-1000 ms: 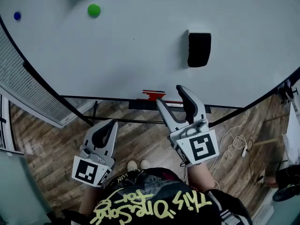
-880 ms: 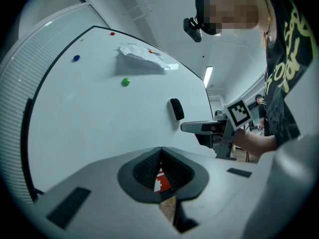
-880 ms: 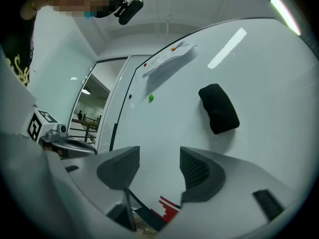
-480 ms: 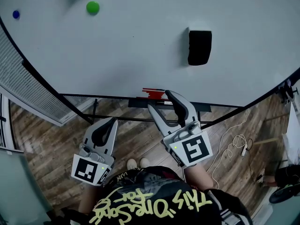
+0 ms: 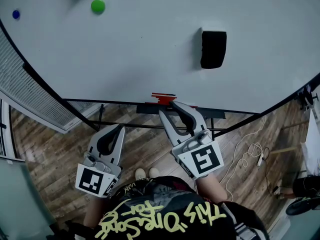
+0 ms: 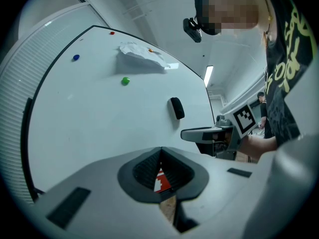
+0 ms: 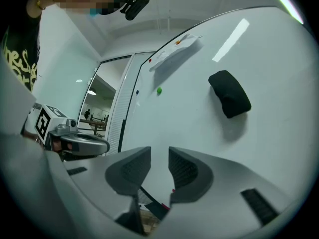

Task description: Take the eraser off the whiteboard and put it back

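Eraser (image 5: 213, 49) sits on whiteboard (image 5: 125, 54), upper right, nothing touching it. Right gripper (image 5: 170, 109) well below, at board's lower edge: jaws just been closing, narrow gap, nothing in it. Left gripper (image 5: 119, 131) lower, jaws together, empty. Fits eraser awaiting pickup or already returned; next move unsettled.

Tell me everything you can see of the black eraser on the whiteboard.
The eraser is a matte black block with rounded corners and looks soft, like felt or foam. It sits flat against the whiteboard, its long side roughly upright, on a bare stretch of the board, and it casts a faint shadow there. Only the board touches it and nothing grips it.
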`<act>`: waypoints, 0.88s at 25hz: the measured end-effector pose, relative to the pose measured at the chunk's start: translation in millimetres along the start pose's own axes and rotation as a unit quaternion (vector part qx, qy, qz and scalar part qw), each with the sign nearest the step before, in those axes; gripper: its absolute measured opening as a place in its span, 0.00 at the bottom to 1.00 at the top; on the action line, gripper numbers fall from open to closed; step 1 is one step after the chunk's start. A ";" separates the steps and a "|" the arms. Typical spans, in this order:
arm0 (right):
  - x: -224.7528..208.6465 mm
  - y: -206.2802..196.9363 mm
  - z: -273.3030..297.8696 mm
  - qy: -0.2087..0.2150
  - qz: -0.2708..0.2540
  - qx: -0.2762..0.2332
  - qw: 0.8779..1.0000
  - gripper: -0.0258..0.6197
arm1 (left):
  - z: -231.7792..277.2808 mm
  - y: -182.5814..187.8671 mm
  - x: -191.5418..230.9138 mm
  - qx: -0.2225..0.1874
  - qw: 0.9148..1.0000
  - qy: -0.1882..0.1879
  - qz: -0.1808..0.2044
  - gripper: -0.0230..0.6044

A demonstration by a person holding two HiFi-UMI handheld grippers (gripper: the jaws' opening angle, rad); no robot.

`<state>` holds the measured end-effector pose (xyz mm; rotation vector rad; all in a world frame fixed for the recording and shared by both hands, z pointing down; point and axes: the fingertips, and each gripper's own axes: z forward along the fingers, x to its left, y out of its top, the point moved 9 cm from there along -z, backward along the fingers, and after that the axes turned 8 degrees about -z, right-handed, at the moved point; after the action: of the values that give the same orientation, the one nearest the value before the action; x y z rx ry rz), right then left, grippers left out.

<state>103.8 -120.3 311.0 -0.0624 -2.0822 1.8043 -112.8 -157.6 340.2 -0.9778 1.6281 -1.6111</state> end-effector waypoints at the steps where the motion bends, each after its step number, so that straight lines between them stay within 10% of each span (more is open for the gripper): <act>1: 0.3 -0.3 0.1 0.001 -0.001 0.000 1.000 0.21 | 0.4 0.1 -0.3 0.000 1.000 0.000 0.000 0.05; 22: 6.1 -11.6 -3.7 0.039 0.021 0.049 0.998 0.07 | 2.9 1.4 -1.1 0.000 1.000 -0.001 0.001 0.05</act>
<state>101.8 -117.1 324.1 -0.1489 -1.9499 1.8930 -109.9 -158.3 338.6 -0.9783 1.6276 -1.6086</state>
